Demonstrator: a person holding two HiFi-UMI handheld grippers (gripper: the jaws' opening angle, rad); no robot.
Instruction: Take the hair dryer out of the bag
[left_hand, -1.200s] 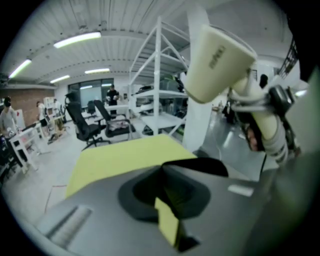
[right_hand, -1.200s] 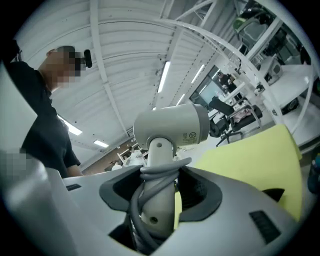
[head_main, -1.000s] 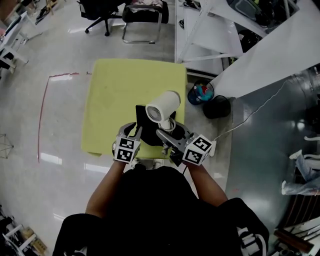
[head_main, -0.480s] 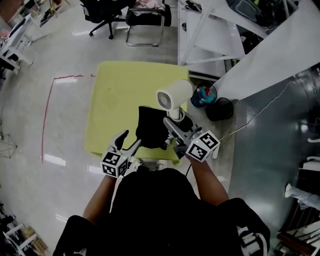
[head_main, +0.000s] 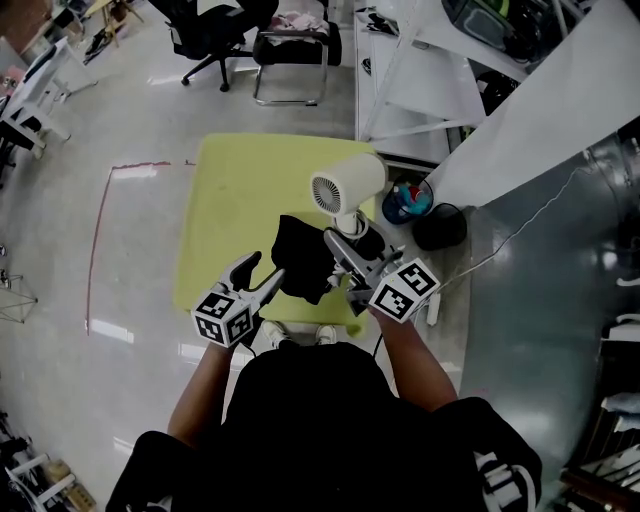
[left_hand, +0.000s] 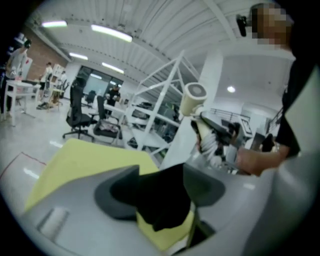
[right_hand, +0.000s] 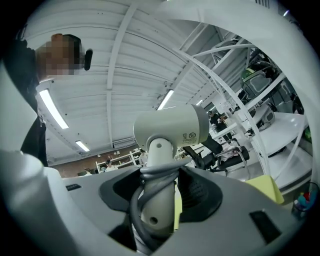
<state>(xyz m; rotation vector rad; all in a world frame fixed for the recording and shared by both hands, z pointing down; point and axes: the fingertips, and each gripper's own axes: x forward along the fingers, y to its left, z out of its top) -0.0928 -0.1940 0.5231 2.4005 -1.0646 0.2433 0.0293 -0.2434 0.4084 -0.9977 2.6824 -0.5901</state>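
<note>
Head view: a white plastic hair dryer (head_main: 345, 188) with a round barrel is held up over the right side of a flat yellow-green table top (head_main: 235, 200). The right gripper (head_main: 345, 245) grips it by the handle, and the barrel's open end faces the camera. A soft black cloth bag (head_main: 302, 258) lies crumpled on the near part of the table, just left of the dryer's handle. The dryer is out of the bag and raised above it.

The left gripper (head_main: 262, 272) hangs at the near left of the bag with its jaws spread wide. In the left gripper view the bag shows in the gap between the two jaws, but the pads do not press on it. Whether the right jaw tip touches the cloth I cannot tell.

In the right gripper view the jaws are closed on the dryer's pale handle, which has a grey rubber cord (right_hand: 150, 185) wound round it. The barrel stands above the jaws.

On the floor just right of the table sits a small round blue tub (head_main: 407, 200), and beside it a round black object (head_main: 440, 225). A black wheeled office chair (head_main: 210, 25) stands beyond the far edge.
</note>
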